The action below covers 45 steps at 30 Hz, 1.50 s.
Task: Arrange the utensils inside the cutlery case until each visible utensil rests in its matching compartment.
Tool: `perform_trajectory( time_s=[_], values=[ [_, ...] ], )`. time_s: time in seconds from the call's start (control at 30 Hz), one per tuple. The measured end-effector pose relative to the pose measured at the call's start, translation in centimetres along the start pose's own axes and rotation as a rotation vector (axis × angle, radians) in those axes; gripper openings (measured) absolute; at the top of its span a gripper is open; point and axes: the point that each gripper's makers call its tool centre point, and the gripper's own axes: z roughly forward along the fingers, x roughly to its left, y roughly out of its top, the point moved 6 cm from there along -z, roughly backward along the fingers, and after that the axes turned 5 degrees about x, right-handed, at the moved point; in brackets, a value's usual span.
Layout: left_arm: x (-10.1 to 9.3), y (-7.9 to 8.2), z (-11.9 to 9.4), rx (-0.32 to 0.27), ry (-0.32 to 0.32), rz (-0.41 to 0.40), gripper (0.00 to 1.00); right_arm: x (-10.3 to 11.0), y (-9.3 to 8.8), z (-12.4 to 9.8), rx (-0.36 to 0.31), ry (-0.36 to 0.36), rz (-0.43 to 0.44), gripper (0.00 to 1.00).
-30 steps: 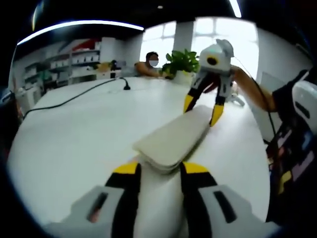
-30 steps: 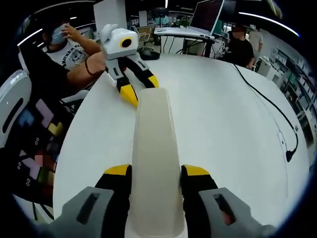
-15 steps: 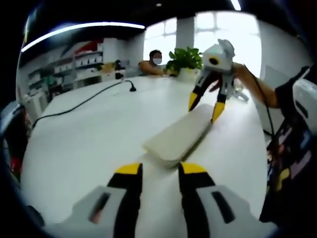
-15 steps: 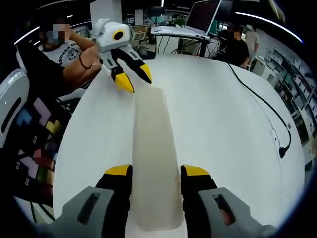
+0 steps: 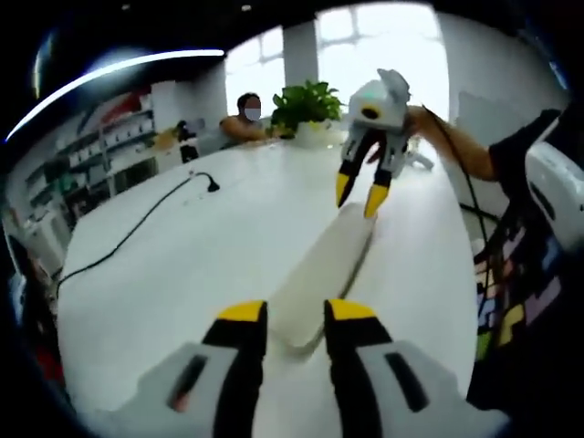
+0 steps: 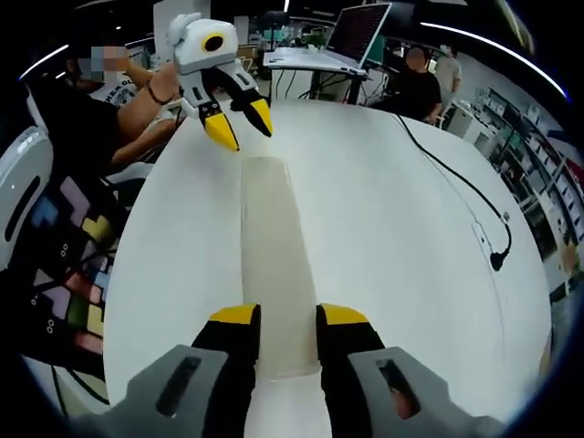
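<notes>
A long, closed beige cutlery case (image 5: 321,266) lies flat on the white table (image 5: 182,265), running lengthwise between the two grippers. No utensils are visible. My left gripper (image 5: 297,313) is open, its yellow tips on either side of the case's near end. My right gripper (image 5: 357,196) hovers open just above the far end, with nothing between its fingers. In the right gripper view the case (image 6: 274,265) stretches away from my right gripper (image 6: 288,317). There the left gripper (image 6: 241,128) hangs open over the case's other end.
A black cable with a plug (image 5: 208,182) crosses the table (image 6: 411,237) and its plug (image 6: 497,260) lies near the edge. A potted plant (image 5: 306,102) stands at the far end. People sit around the table, and a laptop (image 6: 351,36) stands on a far desk. Coloured blocks (image 6: 73,301) lie beyond the table edge.
Both grippers have drawn back and lifted off the case's ends, so less of it lies between each pair of jaws. The case stays flat on the table.
</notes>
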Motion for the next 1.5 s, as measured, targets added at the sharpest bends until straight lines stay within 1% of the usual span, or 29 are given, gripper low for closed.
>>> perform_trajectory(
  time_s=[0.03, 0.1, 0.17, 0.27, 0.4, 0.47, 0.57, 0.67, 0.73, 0.87, 0.97, 1.1, 1.13, 1.27, 1.37, 1.43, 1.47, 1.5],
  values=[
    [0.0, 0.0, 0.1, 0.035, 0.001, 0.025, 0.25, 0.0, -0.1, -0.2, 0.004, -0.008, 0.002, 0.23],
    [0.2, 0.1, 0.5, 0.082, -0.004, 0.054, 0.25, -0.2, -0.5, -0.4, 0.034, -0.018, 0.000, 0.23],
    [0.3, 0.4, 0.8, 0.109, -0.013, 0.069, 0.24, -0.2, -0.9, -0.6, 0.065, -0.020, 0.007, 0.23],
    [0.3, 0.6, 1.1, 0.166, -0.033, 0.102, 0.23, -0.4, -1.0, -0.9, 0.074, -0.023, 0.016, 0.21],
    [-0.2, 0.7, 1.6, 0.242, -0.076, 0.148, 0.23, -0.4, -1.5, -1.0, 0.126, -0.008, 0.024, 0.21],
    [-0.3, 0.8, 1.8, 0.277, -0.088, 0.169, 0.23, -0.5, -1.6, -1.0, 0.134, -0.009, 0.025, 0.20],
    [-0.1, 1.2, 2.2, 0.302, -0.092, 0.194, 0.23, -0.5, -1.6, -1.0, 0.149, 0.000, 0.026, 0.19],
    [0.0, 1.6, 2.4, 0.329, -0.105, 0.197, 0.23, -0.3, -1.8, -0.8, 0.199, 0.028, 0.018, 0.19],
    [-0.1, 1.8, 2.5, 0.338, -0.116, 0.207, 0.23, -0.4, -2.1, -0.7, 0.232, 0.028, 0.023, 0.19],
    [-0.3, 2.2, 2.9, 0.349, -0.139, 0.185, 0.23, -0.5, -2.2, -0.6, 0.249, 0.038, 0.022, 0.19],
    [-0.2, 1.9, 3.1, 0.385, -0.150, 0.193, 0.20, -0.5, -2.2, -0.5, 0.261, 0.048, 0.019, 0.18],
    [-0.1, 1.8, 3.5, 0.414, -0.178, 0.173, 0.19, -0.6, -2.0, -0.4, 0.290, 0.060, 0.021, 0.18],
    [-0.1, 1.7, 3.6, 0.426, -0.177, 0.178, 0.19, -0.5, -1.9, -0.4, 0.303, 0.060, -0.005, 0.18],
    [-0.1, 1.2, 4.0, 0.458, -0.180, 0.185, 0.19, -0.6, -1.7, -0.3, 0.335, 0.063, 0.013, 0.19],
    [0.0, 1.2, 4.0, 0.462, -0.184, 0.177, 0.19, -0.6, -1.5, -0.2, 0.369, 0.062, 0.005, 0.19],
    [0.0, 1.1, 4.1, 0.465, -0.196, 0.156, 0.18, -0.5, -1.4, -0.1, 0.388, 0.064, -0.004, 0.19],
    [0.1, 1.1, 4.1, 0.465, -0.197, 0.151, 0.18, -0.6, -1.5, 0.0, 0.404, 0.047, -0.010, 0.17],
    [0.1, 1.1, 4.1, 0.465, -0.199, 0.150, 0.18, -0.4, -1.4, 0.0, 0.411, 0.057, -0.030, 0.17]
  ],
)
